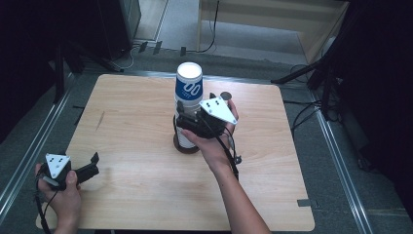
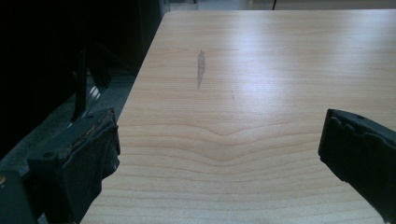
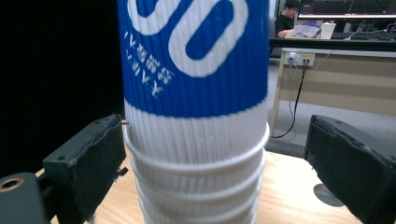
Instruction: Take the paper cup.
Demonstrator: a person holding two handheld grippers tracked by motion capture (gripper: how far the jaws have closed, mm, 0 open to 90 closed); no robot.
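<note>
Blue-white cup stack (image 3: 196, 116) between right gripper (image 3: 219, 154) jaws, right gap visible; base cut off.

Pale wood-grain surface (image 2: 261, 116), smooth with soft sheen, one dull scuff; ribbed matt paper cups (image 3: 196, 140); matt black rubbery tool pads (image 3: 88, 163).

My right gripper (image 1: 195, 119) and left gripper (image 1: 85, 168) are chunky black units: blocky scuffed jaws, grey three-cornered plate with dark dots behind, black cable trailing back.
</note>
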